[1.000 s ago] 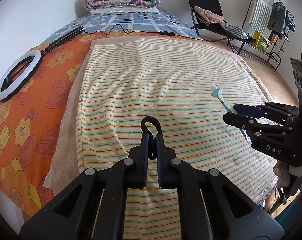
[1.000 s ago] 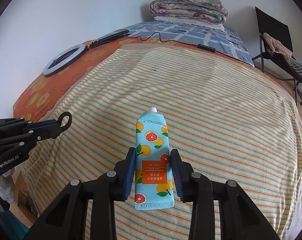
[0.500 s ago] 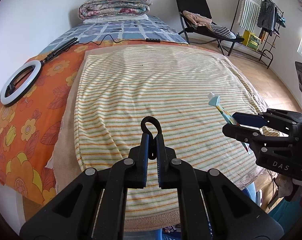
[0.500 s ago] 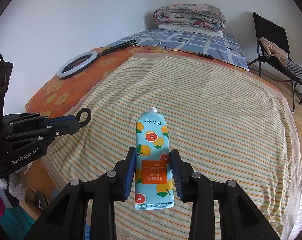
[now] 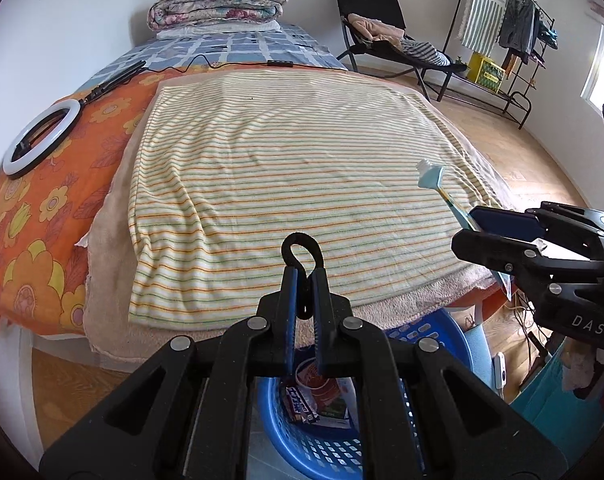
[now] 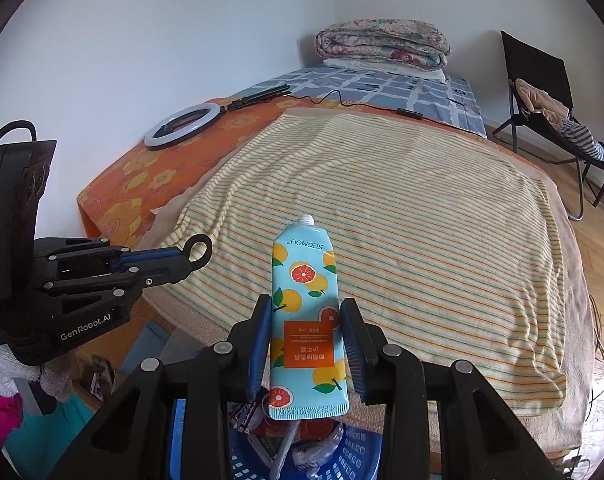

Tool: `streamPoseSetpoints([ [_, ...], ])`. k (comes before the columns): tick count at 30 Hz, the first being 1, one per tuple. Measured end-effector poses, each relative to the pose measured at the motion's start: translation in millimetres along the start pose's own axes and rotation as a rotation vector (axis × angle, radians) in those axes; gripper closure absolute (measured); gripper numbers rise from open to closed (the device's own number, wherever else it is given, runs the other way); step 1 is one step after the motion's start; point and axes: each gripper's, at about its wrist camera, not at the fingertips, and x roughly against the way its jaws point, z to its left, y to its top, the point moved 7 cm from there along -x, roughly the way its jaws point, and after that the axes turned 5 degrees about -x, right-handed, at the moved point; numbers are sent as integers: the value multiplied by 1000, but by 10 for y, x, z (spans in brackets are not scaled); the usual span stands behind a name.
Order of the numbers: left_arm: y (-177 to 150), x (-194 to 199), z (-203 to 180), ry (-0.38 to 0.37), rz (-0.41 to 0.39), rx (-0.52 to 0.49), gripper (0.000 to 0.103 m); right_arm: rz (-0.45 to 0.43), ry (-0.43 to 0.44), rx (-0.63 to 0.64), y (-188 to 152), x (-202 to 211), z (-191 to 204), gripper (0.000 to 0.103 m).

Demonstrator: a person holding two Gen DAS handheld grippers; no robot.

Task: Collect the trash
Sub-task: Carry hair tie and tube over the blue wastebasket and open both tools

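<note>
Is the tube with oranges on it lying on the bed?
No, the tube is pinched between the right gripper's fingers, held in the air above the blue basket.

The tube (image 6: 307, 320) with orange-fruit print carries the brand "SEOMOU" across its upper end, printed upside down in the right wrist view; the characters in its orange label panel are too small to read. The left gripper (image 6: 182, 258) body bears "GenRobot.AI" in white. The right gripper (image 5: 486, 228) body shows white letters "DAS".
</note>
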Motion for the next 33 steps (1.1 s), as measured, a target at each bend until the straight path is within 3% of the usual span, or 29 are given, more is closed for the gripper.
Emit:
streamPoseSetpoints([
  [14, -546, 155, -410, -28, 43, 5, 98, 26, 47, -43, -697, 381, 184, 68],
  [23, -817, -33, -554, 7, 68, 81, 98, 103, 45, -66, -1139, 272, 114, 68],
  [33, -1074, -355, -591, 20, 145, 102, 98, 209, 15, -65, -1353, -18, 16, 68],
])
